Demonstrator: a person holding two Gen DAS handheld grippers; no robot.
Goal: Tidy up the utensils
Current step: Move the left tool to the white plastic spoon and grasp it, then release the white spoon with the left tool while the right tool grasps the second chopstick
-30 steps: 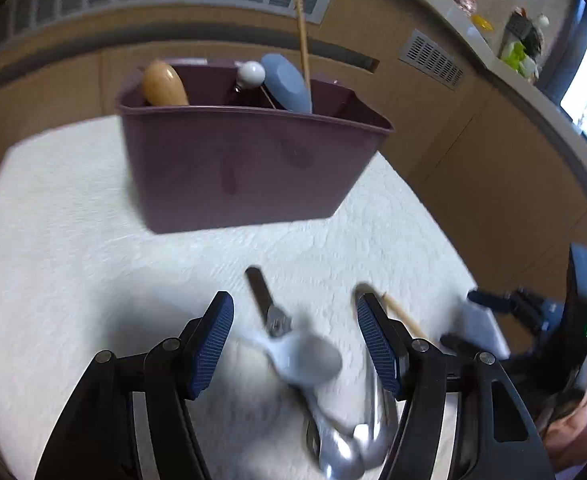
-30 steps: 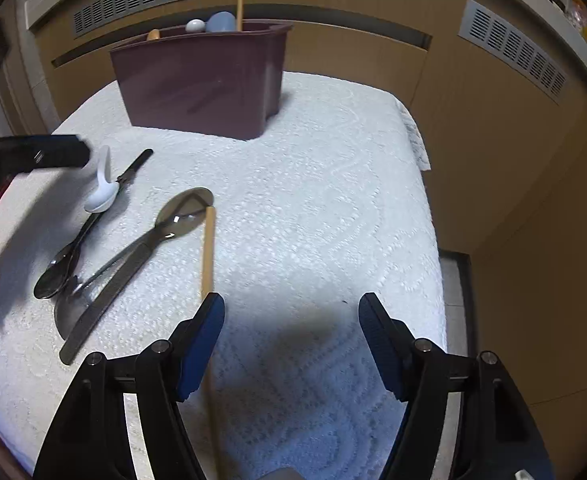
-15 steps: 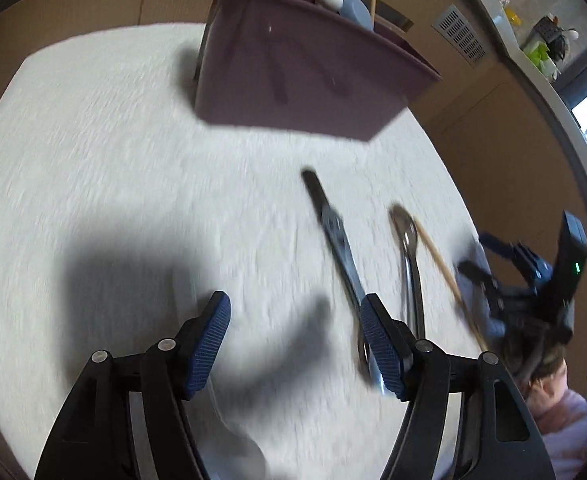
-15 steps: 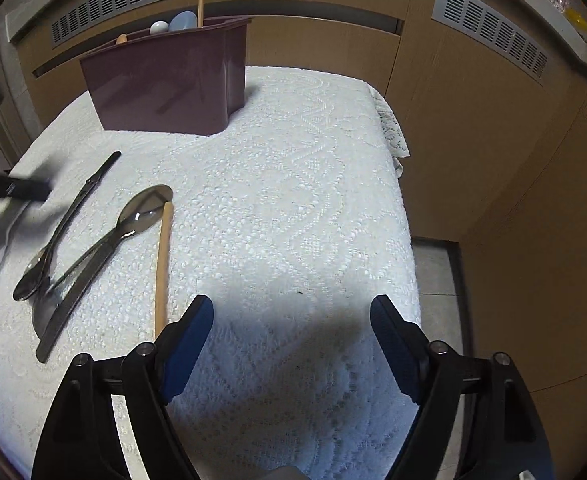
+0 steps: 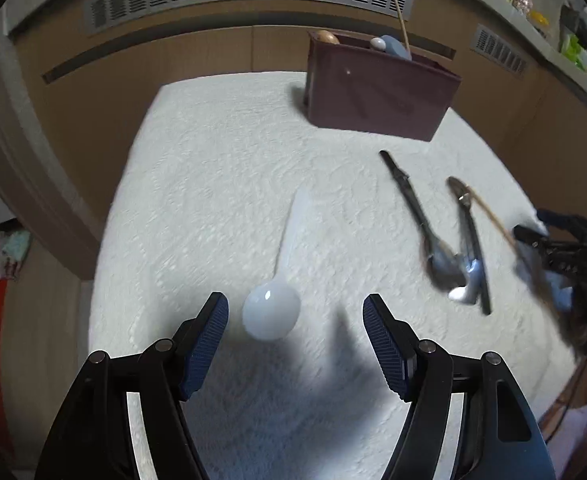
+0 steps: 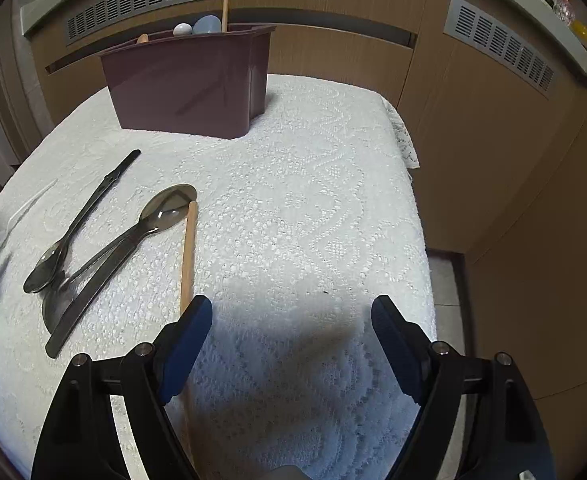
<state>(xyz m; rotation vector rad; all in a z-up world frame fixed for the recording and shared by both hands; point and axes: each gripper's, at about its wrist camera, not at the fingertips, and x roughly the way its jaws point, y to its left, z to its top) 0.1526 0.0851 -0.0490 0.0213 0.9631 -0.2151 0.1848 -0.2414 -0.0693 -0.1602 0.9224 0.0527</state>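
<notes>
Left wrist view: the left hand-held gripper (image 5: 295,326) stands released and empty. The white plastic spoon (image 5: 277,296) lies on the tabletop (image 5: 213,184), bowl just ahead of its left finger. It looks light, stiff, slippery; take the handle.

Right wrist view: the right hand-held gripper (image 6: 291,334) is spread, empty. The wooden chopstick (image 6: 188,256) runs past its left finger: thin, likely to roll.
</notes>
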